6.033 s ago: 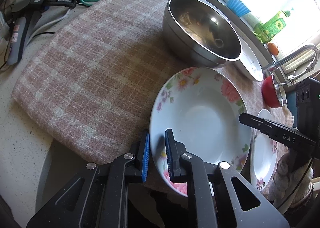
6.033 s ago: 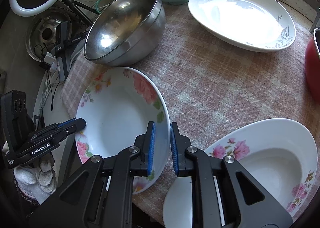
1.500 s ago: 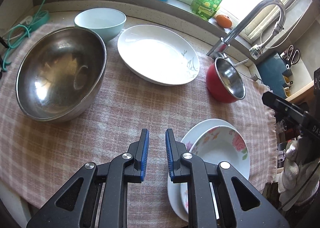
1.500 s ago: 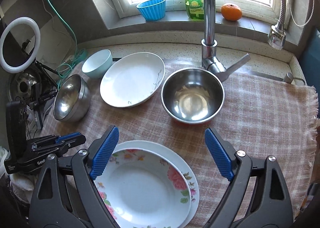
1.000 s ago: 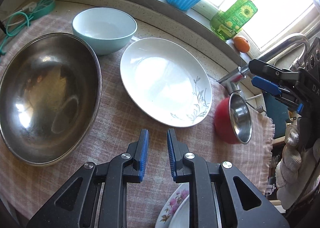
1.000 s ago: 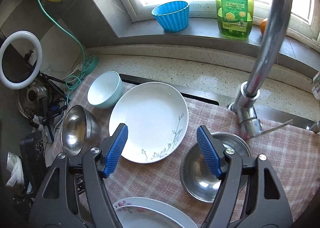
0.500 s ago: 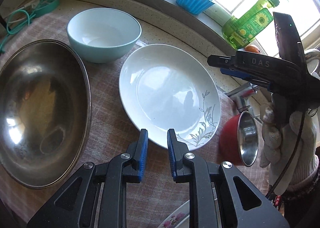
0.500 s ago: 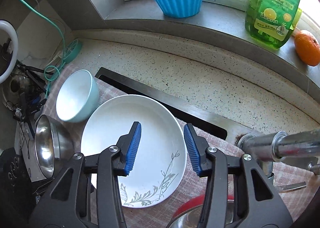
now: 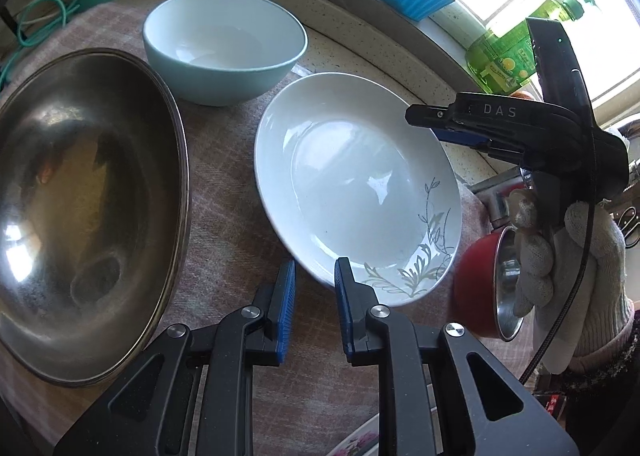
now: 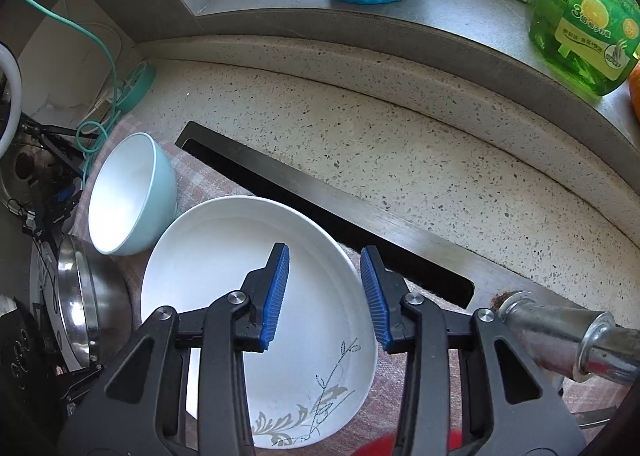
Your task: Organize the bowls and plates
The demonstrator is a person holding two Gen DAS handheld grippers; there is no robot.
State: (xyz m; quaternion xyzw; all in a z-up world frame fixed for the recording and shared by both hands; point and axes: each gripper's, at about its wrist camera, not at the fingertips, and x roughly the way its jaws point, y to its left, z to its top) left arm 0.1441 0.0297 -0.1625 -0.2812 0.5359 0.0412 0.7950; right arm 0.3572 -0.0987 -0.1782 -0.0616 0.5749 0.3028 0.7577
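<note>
Writing: "DAS" stood on the right gripper (image 9: 440, 123).
Right gripper: jaws apart, straddling the white plate's (image 9: 352, 183) far rim, held by a gloved hand (image 9: 568, 256).
Left gripper (image 9: 314, 284): slightly parted, empty, at the plate's near rim.
Plate: on the checked cloth (image 9: 236, 223), beside the steel bowl (image 9: 80, 207).

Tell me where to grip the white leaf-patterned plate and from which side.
Grip the white leaf-patterned plate by its thin raised rim. The far edge by the right claw lies clear; the pale blue bowl crowds the left. Pinch one finger inside, one outside.
</note>
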